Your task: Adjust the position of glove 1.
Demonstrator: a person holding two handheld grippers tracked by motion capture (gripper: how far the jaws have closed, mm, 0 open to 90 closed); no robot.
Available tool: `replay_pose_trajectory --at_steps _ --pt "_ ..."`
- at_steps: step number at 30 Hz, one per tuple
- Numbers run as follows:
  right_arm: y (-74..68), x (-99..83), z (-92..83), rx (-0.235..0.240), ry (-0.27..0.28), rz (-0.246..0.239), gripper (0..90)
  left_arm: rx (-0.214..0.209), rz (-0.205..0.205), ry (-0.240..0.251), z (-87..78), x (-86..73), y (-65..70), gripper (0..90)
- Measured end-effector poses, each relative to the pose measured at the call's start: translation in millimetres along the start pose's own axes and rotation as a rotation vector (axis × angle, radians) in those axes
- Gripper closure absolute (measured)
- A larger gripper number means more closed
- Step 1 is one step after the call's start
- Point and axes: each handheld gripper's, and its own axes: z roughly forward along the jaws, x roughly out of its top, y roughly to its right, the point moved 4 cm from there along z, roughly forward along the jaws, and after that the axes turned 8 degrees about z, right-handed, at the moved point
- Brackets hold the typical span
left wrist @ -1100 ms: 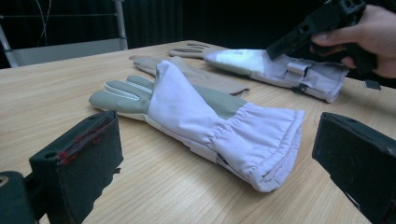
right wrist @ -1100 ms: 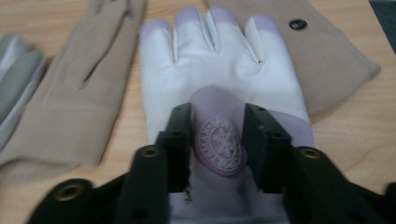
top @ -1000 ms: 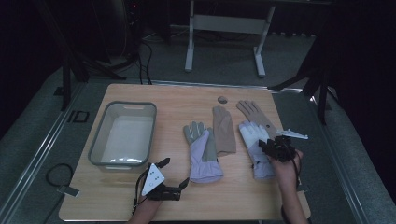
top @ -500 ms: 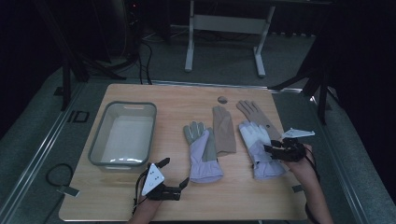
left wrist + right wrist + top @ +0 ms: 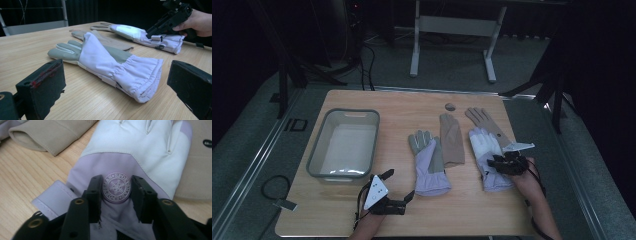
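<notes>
Right gripper view: we see the right gripper (image 5: 116, 195) pressed down onto the back of the lilac glove (image 5: 130, 152), its jaws drawn narrow and standing either side of the round snowflake badge (image 5: 116, 187). They have just been closing, with the badge and a ridge of fabric between them; the pads look to be at the cloth, though we cannot tell whether they pinch it firmly yet. The cuff strap (image 5: 53, 195) lies loose just to one side.

Outward from there, a tan glove (image 5: 50, 132) lies near on the wooden table (image 5: 25, 170), and a second tan glove (image 5: 197, 165) sits partly under the lilac one.

In the high view the lilac glove (image 5: 489, 155) lies at the table's right side, fingers pointing away from us, with the right gripper (image 5: 507, 164) over its cuff end. The left gripper (image 5: 384, 197) rests near the table's front edge, jaws wide apart and empty, facing the cuff of the lilac-and-grey glove (image 5: 428, 162). A grey bin (image 5: 343, 144) stands well apart at the left.

Handling judgement: we expect the glove to be light, soft and floppy, so it will droop and drag when lifted. The padded back near the badge gathers well; a pinch closer to the elasticated cuff would give thicker material and less slip.
</notes>
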Motion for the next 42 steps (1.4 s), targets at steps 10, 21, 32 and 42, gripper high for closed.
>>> replay_pose_trajectory --at_steps 10,21,32,42 --pt "-14.8 6.2 -13.9 -0.039 0.015 0.111 80.3 0.003 -0.001 0.001 -0.1 0.0 -0.1 1.5" --pt "-29.3 35.0 -59.4 -0.049 0.118 0.189 80.8 0.006 -0.002 0.001 -0.1 0.0 -0.2 1.5" --pt "-93.5 87.1 -79.4 0.011 0.175 0.13 80.7 0.012 -0.002 0.006 -0.6 0.0 -0.2 1.5" --pt "-159.7 106.6 -45.2 0.036 0.134 0.104 80.4 0.018 -0.013 0.02 -2.6 0.5 -1.3 1.5"
